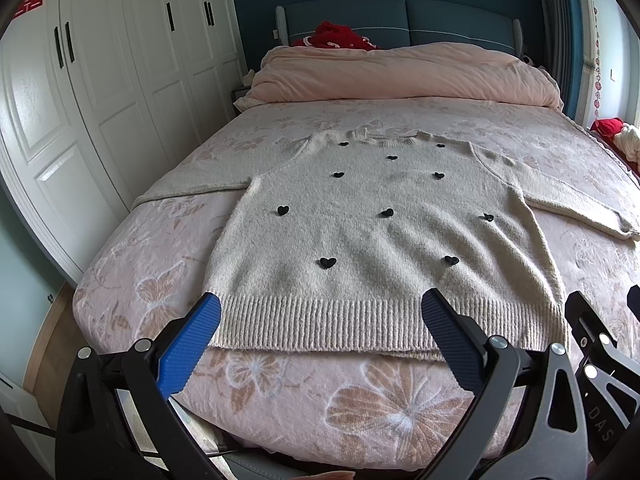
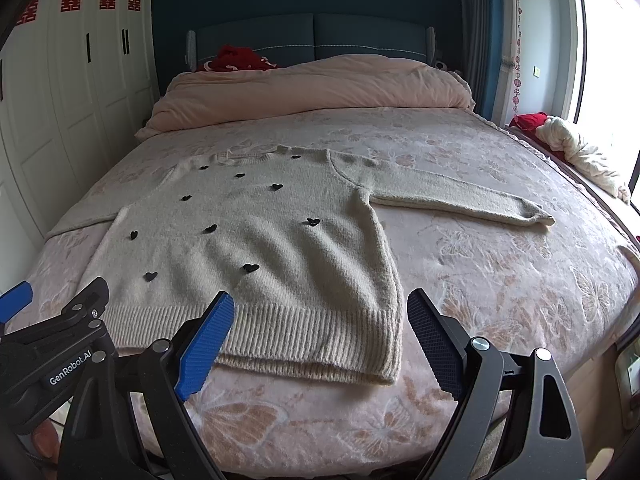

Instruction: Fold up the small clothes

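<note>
A cream knitted sweater (image 1: 376,232) with small black hearts lies flat and face up on the bed, both sleeves spread sideways and its ribbed hem nearest me. My left gripper (image 1: 322,304) hovers open over the hem, its blue fingers (image 1: 192,344) wide apart with nothing between them. In the right wrist view the same sweater (image 2: 256,240) fills the left half, its right sleeve (image 2: 460,200) stretched out to the right. My right gripper (image 2: 322,304) is open above the hem's right corner, holding nothing. The left gripper (image 2: 16,296) shows at the left edge.
The bed's pink butterfly-patterned cover (image 1: 360,400) lies under the sweater. A rolled pink duvet (image 1: 400,76) and red cloth (image 1: 336,36) sit at the headboard. White wardrobe doors (image 1: 100,100) stand on the left; a pile of white and red cloth (image 2: 576,152) lies by the window.
</note>
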Tool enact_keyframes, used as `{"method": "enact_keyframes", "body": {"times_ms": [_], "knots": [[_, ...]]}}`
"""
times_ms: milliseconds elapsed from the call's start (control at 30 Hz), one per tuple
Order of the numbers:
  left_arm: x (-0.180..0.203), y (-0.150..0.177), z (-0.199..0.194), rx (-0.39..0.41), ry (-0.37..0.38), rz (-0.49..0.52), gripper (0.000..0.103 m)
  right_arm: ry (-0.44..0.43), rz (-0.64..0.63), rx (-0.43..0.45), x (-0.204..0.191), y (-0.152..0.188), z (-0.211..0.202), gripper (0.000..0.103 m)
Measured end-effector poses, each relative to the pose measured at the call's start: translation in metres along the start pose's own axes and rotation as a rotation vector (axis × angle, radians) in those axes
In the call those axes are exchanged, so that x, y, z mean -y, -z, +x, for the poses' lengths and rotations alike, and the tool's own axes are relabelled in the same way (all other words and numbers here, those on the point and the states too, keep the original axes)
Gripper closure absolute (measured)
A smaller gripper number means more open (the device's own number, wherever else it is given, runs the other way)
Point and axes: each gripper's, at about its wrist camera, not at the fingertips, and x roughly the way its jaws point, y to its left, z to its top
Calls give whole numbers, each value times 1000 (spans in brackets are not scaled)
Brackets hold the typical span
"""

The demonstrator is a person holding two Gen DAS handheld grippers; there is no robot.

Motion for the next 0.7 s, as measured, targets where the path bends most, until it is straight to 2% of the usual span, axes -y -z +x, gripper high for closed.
{"method": "enact_keyframes", "body": {"times_ms": [333,467,567,700], "knots": [[0,2,0,3,-7,0,5,-5,1,-6,0,3,2,17],[-2,4,4,6,17,-4,5,-32,13,-18,12,6,11,17],[-9,2,12,-15,58,-33,5,-45,86,-50,39,4,27,17],[-19,-2,21,0,109,-52,5,11,167,-42,98,-7,47,17]]}}
